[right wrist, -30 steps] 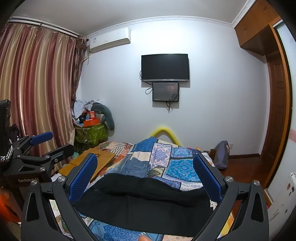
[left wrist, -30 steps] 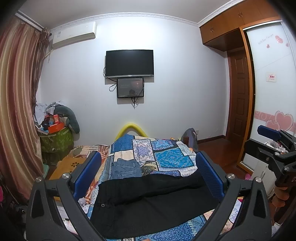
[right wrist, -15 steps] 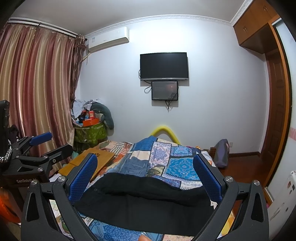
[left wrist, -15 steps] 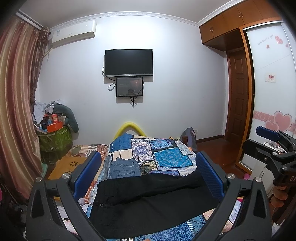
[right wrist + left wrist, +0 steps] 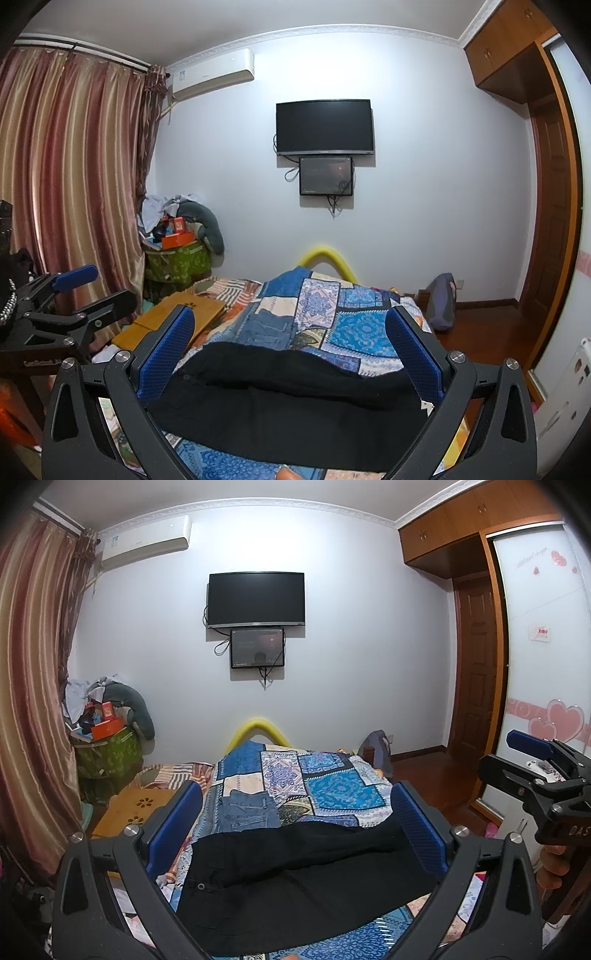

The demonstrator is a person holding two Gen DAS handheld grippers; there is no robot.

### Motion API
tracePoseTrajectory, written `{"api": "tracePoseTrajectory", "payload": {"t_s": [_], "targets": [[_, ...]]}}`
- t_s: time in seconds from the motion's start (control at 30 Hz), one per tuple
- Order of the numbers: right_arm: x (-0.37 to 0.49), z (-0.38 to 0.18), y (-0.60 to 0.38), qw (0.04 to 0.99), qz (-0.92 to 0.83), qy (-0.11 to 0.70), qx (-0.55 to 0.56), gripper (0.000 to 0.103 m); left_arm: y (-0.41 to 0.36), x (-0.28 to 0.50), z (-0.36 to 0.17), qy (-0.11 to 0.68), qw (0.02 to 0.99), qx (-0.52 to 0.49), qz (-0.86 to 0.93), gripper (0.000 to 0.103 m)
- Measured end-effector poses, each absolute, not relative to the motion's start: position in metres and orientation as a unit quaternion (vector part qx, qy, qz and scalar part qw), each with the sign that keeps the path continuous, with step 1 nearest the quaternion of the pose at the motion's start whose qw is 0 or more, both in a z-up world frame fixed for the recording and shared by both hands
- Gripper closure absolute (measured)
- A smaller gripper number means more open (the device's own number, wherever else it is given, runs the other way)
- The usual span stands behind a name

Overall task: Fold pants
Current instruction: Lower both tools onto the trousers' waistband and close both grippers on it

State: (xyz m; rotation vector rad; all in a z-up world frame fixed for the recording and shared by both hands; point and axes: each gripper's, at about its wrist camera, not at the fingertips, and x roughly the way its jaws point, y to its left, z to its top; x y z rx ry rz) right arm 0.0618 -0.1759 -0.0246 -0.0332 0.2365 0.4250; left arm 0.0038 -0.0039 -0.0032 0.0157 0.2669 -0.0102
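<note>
Little has shifted since the earlier frames: both views sit marginally lower on the room, and the black pants [image 5: 295,871] remain spread flat across the patchwork bedspread [image 5: 332,786]. Left gripper [image 5: 295,830] hovers above the pants with jaws spread wide, holding nothing. Right gripper [image 5: 290,349] likewise hovers wide open and empty. Folded jeans [image 5: 249,808] lie just beyond the pants, toward the wall-mounted television [image 5: 256,598].

Home bedroom. Bed with patchwork quilt [image 5: 325,786] at 6 o'clock; wall-mounted TV [image 5: 256,599] at 12; striped curtains [image 5: 70,177] at 9; wooden wardrobe [image 5: 454,528] and door [image 5: 476,672] at 3; air conditioner [image 5: 214,74] at 11.
</note>
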Motion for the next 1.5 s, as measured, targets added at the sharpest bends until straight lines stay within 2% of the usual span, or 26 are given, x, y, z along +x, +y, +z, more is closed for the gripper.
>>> {"api": "tracePoseTrajectory", "payload": {"t_s": [0.23,0.6,0.73,1.0,1.2,1.37,1.43,1.5], "targets": [[0.102,-0.051,-0.162,0.969,0.195,0.144,-0.050,0.000,0.026,0.044,-0.017,0.153,0.988,0.008,0.026,0.000],[0.223,-0.122,-0.156,0.939,0.184,0.278,-0.080,0.000,0.109,0.164,-0.075,0.237,0.965,0.018,0.106,0.000],[0.266,-0.148,-0.162,0.925,0.191,0.321,-0.068,0.000,0.152,0.216,-0.110,0.279,0.953,-0.008,0.121,0.000],[0.326,-0.198,-0.162,0.904,0.207,0.369,-0.050,0.002,0.220,0.309,-0.195,0.336,0.923,0.032,0.185,0.000],[0.361,-0.232,-0.134,0.880,0.238,0.393,-0.116,0.002,0.260,0.360,-0.286,0.443,0.882,-0.032,0.158,0.000],[0.390,-0.252,-0.121,0.859,0.280,0.412,-0.117,0.004,0.272,0.387,-0.341,0.496,0.850,-0.069,0.161,0.011],[0.404,-0.261,-0.115,0.847,0.293,0.426,-0.121,0.008,0.272,0.395,-0.354,0.510,0.843,-0.077,0.151,0.019],[0.416,-0.271,-0.104,0.830,0.312,0.445,-0.128,0.012,0.267,0.402,-0.363,0.513,0.844,-0.078,0.134,0.019]]}}
